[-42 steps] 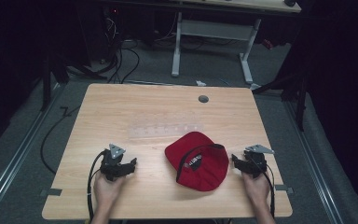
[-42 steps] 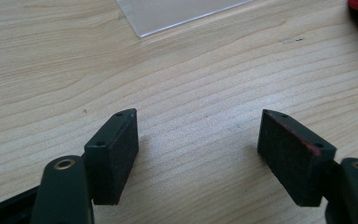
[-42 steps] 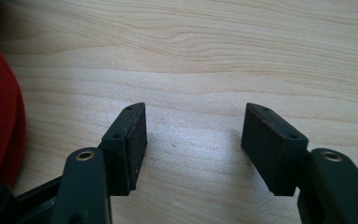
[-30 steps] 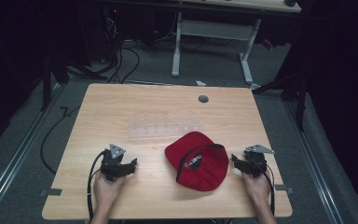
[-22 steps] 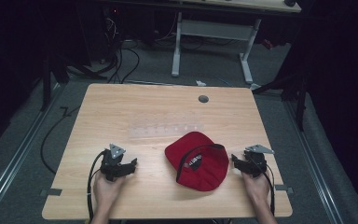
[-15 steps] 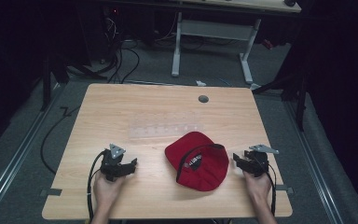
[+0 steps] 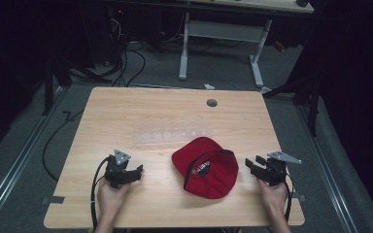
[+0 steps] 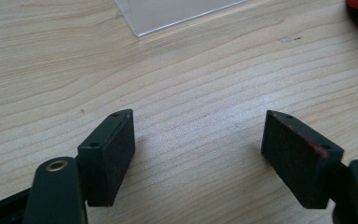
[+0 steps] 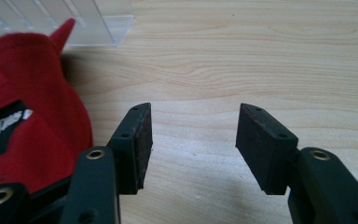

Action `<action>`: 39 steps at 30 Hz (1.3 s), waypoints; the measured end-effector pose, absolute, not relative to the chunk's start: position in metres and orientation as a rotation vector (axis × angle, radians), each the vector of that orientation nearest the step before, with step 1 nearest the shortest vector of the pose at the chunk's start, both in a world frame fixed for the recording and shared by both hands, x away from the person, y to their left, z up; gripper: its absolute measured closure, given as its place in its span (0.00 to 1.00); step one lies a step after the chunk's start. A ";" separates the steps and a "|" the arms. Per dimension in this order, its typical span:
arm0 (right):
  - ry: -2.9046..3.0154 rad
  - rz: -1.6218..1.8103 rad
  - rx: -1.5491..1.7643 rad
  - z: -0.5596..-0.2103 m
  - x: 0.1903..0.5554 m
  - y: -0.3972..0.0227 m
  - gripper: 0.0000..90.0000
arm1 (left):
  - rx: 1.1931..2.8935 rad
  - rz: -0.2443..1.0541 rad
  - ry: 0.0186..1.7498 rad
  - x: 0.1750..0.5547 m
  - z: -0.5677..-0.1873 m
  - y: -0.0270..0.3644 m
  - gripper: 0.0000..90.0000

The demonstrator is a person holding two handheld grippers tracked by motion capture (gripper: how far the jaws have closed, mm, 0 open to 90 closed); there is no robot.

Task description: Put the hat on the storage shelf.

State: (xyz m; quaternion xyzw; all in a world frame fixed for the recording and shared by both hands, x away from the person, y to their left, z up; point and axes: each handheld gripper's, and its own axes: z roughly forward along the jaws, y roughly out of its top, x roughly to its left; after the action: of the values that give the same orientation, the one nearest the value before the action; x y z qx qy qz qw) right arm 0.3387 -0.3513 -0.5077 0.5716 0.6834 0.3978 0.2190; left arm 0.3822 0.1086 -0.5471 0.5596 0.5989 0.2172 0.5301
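Our right gripper (image 7: 254,165) has edged a little toward the right edge of the table (image 7: 126,111), away from the red cap (image 7: 206,167), and its jaws have just been closing with nothing between them.

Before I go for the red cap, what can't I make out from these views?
- Red cap: white lettering on its black band too small in the high view, blurred in the right gripper view; the frame's left edge cuts the cap off.
- Clear plastic tray: faint in the high view; contents can't be told.
- Left gripper view: top-right corner cuts off the cap.
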 end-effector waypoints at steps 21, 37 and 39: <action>1.971 1.206 1.401 -0.469 0.318 -0.334 0.34 | 1.336 0.519 1.430 0.382 -0.547 0.108 0.29; 2.103 1.219 1.352 -0.485 0.357 -0.289 0.30 | 1.343 0.509 1.413 0.382 -0.547 0.107 0.33; 2.131 1.206 1.359 -0.491 0.363 -0.287 0.30 | 1.348 0.505 1.411 0.382 -0.547 0.107 0.33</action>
State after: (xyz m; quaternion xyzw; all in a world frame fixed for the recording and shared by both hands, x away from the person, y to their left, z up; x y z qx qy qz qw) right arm 0.3630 -0.2865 -0.4909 0.4781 0.7500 0.4244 0.1698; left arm 0.3818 0.1070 -0.5469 0.5657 0.5920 0.2117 0.5336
